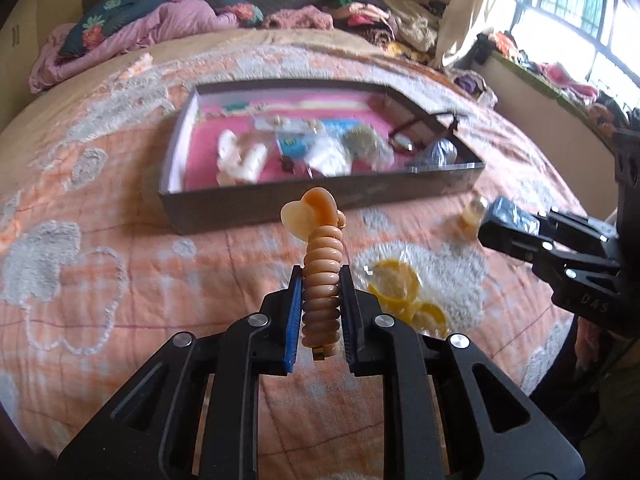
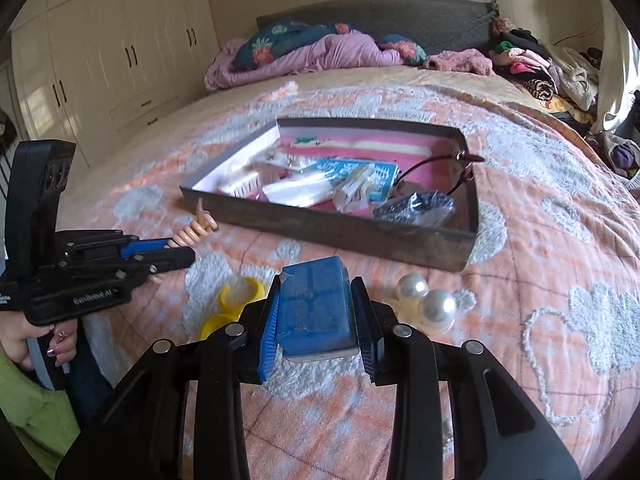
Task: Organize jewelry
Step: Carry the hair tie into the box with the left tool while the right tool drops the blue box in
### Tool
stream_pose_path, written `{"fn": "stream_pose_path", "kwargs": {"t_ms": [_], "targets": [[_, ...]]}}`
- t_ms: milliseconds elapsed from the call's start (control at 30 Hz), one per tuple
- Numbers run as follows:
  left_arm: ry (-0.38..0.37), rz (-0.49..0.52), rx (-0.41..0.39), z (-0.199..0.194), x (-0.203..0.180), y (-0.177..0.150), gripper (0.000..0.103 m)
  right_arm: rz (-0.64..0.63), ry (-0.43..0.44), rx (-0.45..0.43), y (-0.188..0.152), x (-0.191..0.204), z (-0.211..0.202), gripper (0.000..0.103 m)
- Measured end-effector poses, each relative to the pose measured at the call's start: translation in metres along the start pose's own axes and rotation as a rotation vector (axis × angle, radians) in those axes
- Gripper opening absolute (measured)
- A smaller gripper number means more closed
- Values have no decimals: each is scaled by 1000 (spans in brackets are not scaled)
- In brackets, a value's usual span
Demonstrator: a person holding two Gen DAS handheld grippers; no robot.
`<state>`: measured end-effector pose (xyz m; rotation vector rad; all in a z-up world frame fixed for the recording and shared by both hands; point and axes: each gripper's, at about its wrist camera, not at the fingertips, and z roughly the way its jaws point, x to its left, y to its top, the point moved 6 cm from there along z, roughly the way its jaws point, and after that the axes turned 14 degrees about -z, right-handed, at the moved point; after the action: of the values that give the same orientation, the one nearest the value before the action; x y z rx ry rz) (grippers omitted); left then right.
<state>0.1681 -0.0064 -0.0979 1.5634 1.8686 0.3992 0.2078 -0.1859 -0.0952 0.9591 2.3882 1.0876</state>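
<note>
Person's hand [image 2: 38, 344]: lower left of the right wrist view, wrapped round the handle of the left gripper, beside a green sleeve.
Left gripper [image 1: 321, 300]: clenched on a peach coiled hair tie [image 1: 322, 280]; the coil stands upright between the blue pads, its heart-shaped end above the fingertips, raised off the bedspread.
Yellow rings [image 1: 404, 292]: on the bedspread [image 1: 120, 208], just right of the left gripper's fingers, partly in a clear wrapper.
Tray [image 2: 328, 228]: dark, shallow, open-topped, with a pink lining, resting on the bedspread beyond both grippers; it holds blurred packets, a blue card, a dark pouch and a pair of red-framed glasses [image 2: 456, 168] leaning over its right wall.
Right gripper [image 2: 316, 312]: grasping a small blue box [image 2: 318, 308] across its sides, held above the bedspread in front of the tray.
Pearl pieces [image 2: 426, 302]: two large white pearl-like balls on a clear base, lying on the bedspread just right of the right gripper, near the tray's front corner.
Clothes pile [image 2: 536, 68]: far right, at the head of the bed.
</note>
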Motion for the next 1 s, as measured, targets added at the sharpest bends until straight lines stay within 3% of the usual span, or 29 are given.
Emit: {"fn": "stream_pose_path", "kwargs": {"t_ms": [400,1000], "targets": [[7,-64,-131,-38,21,37,11,20,-41,-85,15,-10,-31,32],[-10,-112,-170,-44,29,85,11,59,-147,-194,58,-53,-69,32]]}}
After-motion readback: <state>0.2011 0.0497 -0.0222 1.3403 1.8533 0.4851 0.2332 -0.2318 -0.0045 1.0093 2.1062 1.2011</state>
